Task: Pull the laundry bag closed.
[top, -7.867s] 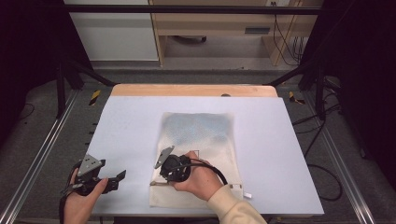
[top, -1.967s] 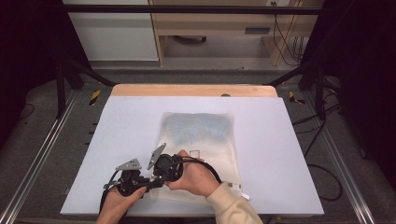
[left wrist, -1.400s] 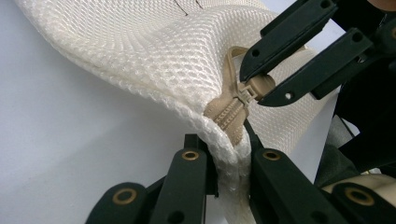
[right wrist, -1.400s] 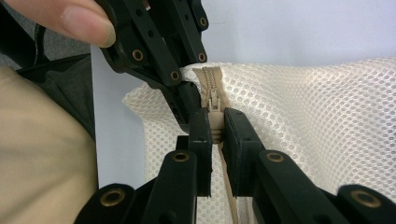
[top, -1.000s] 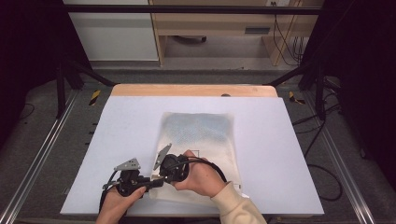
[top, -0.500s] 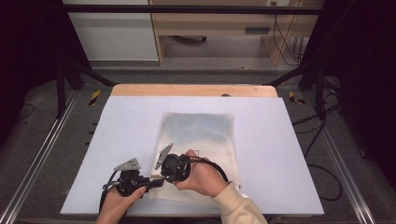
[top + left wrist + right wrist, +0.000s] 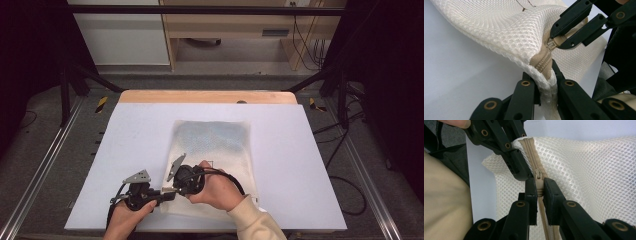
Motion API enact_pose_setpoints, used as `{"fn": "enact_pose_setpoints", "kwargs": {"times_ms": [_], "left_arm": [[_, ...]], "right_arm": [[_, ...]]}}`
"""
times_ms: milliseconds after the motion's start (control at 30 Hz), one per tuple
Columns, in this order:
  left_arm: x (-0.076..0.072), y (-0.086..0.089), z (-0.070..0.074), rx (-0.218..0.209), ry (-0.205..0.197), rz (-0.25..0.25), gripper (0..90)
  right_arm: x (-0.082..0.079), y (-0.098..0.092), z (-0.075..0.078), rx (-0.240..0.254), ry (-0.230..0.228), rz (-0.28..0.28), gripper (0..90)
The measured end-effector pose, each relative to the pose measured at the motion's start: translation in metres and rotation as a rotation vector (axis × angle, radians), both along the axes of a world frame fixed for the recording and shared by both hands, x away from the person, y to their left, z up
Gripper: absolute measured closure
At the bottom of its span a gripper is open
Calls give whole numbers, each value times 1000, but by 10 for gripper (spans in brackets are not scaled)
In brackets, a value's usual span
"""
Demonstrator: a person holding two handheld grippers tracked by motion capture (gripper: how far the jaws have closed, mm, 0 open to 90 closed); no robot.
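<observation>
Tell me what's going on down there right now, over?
Left gripper shut on corner of white mesh zip bag. Right gripper shut on tan zipper pull. Zipper still closed near corner. Nothing in the way.

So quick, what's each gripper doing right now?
Left gripper: shut on the mesh bag corner, by the zipper end.
Right gripper: shut on the zipper pull.

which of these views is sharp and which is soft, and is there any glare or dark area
High view: soft and low in detail, dim dark margins round the evenly lit pale table, no glare. Left gripper view: cream mesh zip bag and tan zipper pull crisp, the near black jaws slightly soft. Right gripper view: beige zipper tape sharp, the sleeve at left blurred.
</observation>
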State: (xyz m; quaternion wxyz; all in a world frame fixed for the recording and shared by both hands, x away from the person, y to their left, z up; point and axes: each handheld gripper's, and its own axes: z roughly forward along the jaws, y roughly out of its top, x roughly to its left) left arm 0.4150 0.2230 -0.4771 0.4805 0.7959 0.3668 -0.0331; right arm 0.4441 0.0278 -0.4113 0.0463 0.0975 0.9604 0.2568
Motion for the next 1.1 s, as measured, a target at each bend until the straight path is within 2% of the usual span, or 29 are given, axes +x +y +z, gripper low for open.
{"fn": "enact_pose_setpoints", "kwargs": {"times_ms": [333, 1100], "left_arm": [[0, -1, 0, 9, -2, 1, 853], [-1, -2, 1, 1, -6, -10, 852]], "right_arm": [[0, 0, -1, -7, -1, -3, 820], [0, -7, 0, -10, 10, -9, 820]]}}
